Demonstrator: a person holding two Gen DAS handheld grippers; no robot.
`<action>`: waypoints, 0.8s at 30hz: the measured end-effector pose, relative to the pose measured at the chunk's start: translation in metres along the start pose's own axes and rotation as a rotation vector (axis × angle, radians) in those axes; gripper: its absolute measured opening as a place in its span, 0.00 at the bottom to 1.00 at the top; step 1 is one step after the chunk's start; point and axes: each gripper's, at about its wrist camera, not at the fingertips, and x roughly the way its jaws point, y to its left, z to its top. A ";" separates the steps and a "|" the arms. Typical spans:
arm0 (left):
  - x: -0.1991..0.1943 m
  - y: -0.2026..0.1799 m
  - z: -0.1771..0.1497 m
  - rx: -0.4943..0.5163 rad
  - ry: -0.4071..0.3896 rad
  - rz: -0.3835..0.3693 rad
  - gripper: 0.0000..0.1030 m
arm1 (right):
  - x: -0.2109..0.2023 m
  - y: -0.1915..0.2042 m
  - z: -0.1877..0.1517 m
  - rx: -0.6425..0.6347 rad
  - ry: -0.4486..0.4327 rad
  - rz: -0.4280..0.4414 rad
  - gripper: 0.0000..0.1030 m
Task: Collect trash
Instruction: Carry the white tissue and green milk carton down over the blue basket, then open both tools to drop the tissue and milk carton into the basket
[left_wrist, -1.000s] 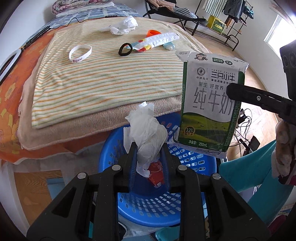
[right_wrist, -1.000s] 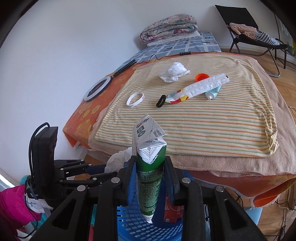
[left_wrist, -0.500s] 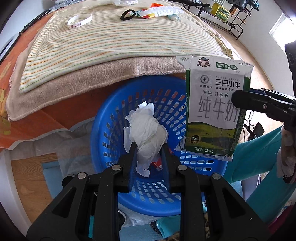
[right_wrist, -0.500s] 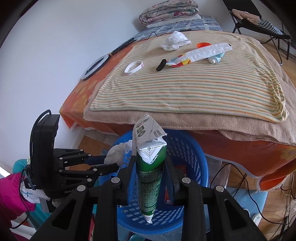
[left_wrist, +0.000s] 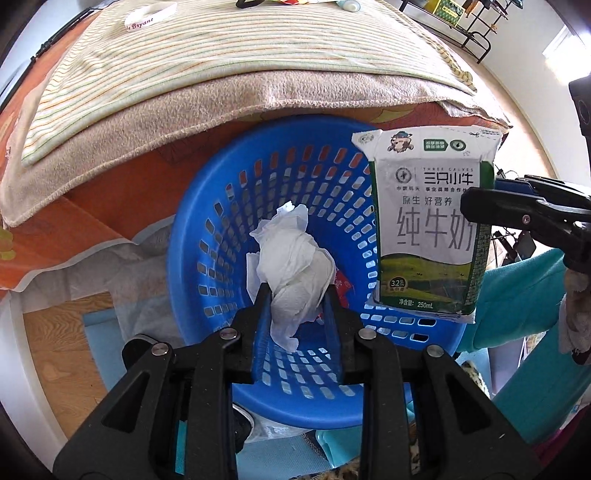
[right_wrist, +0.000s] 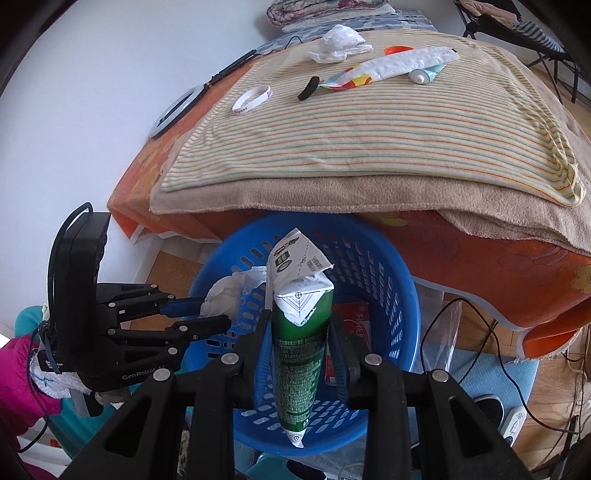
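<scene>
Left gripper (left_wrist: 295, 306): jaws opening around crumpled tissue (left_wrist: 293, 266); right gripper (right_wrist: 301, 328): jaws opening around milk carton (right_wrist: 297, 339), over perforated blue basket (right_wrist: 391, 273); printed carton face in left view only

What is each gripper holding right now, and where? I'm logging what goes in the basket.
The left gripper pinches the crumpled tissue at its lower end, jaws opening; the right gripper clamps the milk carton across its middle.

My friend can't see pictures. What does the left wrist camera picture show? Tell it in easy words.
The left gripper, its jaws opening, has a crumpled white tissue between its fingers over a blue plastic basket. Beside it, the right gripper holds a green and white milk carton over the basket. Behind is a bed with a striped blanket.
</scene>
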 end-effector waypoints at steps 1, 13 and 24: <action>0.001 0.000 0.001 -0.004 0.004 -0.001 0.35 | 0.001 0.000 0.001 0.003 0.005 0.001 0.32; 0.002 0.004 0.002 -0.019 0.001 0.023 0.56 | 0.000 -0.005 0.003 0.027 0.002 -0.035 0.61; -0.002 0.005 0.007 -0.033 -0.013 0.032 0.56 | -0.003 -0.005 0.006 0.027 -0.011 -0.092 0.82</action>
